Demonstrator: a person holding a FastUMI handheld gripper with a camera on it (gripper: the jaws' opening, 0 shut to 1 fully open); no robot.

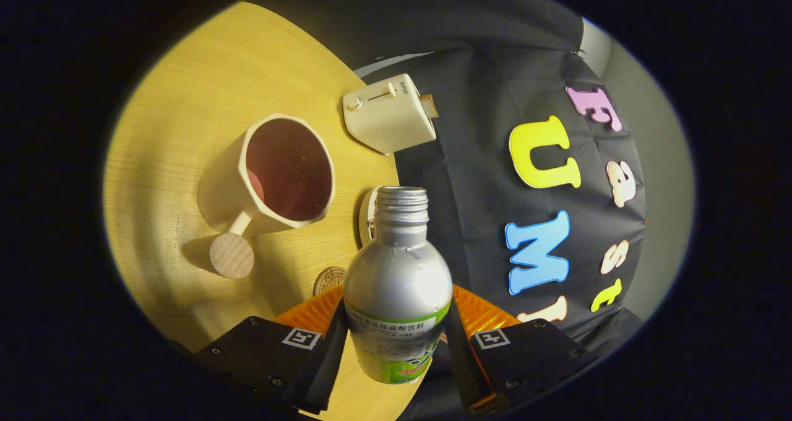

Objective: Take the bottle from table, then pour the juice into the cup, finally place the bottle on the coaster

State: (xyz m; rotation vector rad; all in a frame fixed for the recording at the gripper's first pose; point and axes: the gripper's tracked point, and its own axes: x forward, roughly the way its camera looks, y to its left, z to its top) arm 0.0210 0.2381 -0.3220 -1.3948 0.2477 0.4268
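Observation:
My gripper (396, 337) is shut on a silver bottle (396, 278) with a green label, one finger pressing each side of its body. The bottle has no cap, and its threaded neck points away from me. The whole view is rolled, so the table (185, 130) runs up the side. Beyond the bottle's mouth and to one side stands a cream cup (288, 170) with a round wooden knob handle (231, 255); dark red liquid fills its inside. A round wooden coaster (328, 280) peeks out just past my fingers, beside the bottle's shoulder.
A cream toaster (388, 112) with a slice in its slot stands at the table's edge beyond the cup. A white round object (366, 217) sits partly hidden behind the bottle's neck. The black cloth wall (489, 179) hangs past the table's edge.

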